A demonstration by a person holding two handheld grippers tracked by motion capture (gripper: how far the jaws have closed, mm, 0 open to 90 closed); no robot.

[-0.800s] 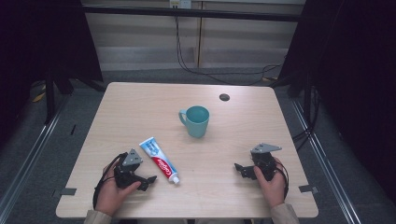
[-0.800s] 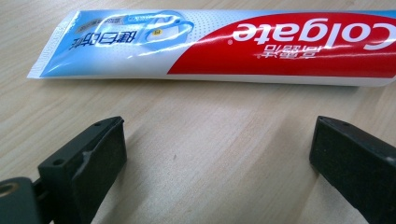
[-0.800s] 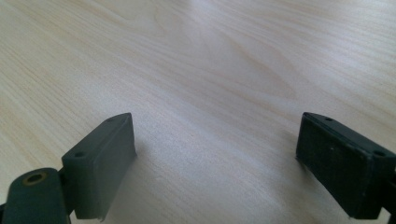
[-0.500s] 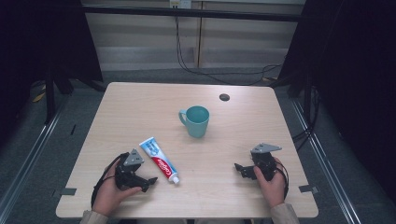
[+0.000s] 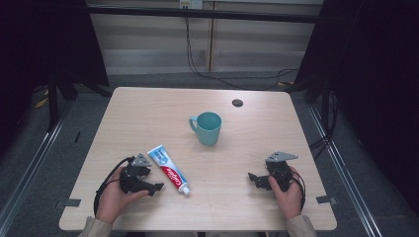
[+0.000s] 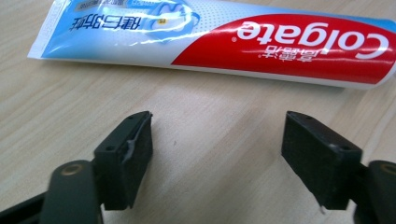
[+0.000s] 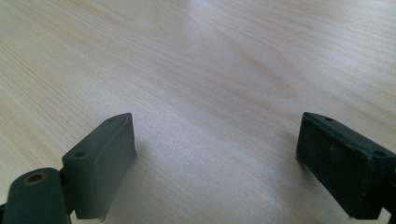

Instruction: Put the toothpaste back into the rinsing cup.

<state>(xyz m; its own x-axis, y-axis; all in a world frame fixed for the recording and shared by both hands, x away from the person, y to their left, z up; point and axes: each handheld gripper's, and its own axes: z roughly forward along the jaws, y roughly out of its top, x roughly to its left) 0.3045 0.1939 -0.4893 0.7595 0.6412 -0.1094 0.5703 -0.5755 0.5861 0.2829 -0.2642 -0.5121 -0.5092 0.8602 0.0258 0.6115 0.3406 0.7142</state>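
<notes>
One wooden table (image 5: 148,113), bare except for three things on it. One teal mug (image 5: 209,128) stands upright near the middle, handle to the left, well apart from both grippers. One toothpaste tube (image 5: 169,169) lies flat at the near left, crimped end far, cap end near, just right of the left gripper (image 5: 154,187). One small dark round spot (image 5: 237,102) sits on the far right of the tabletop; cannot tell what it is. Two grippers, one per hand. Left gripper jaws spread, nothing between them; in the left gripper view the tube (image 6: 224,39) lies crosswise just beyond the jaw tips, not touching. Right gripper (image 5: 254,178) rests at the near right, jaws spread over bare wood, well apart from the tube. Handling guess: tube is light, soft-walled, glossy so likely a bit slippery, dents if squeezed hard and could ooze at the cap. Best hold looks like across the narrow width around mid-body on the red part, moderate squeeze; the flat crimped end is thin and floppy, the cap end small.
</notes>
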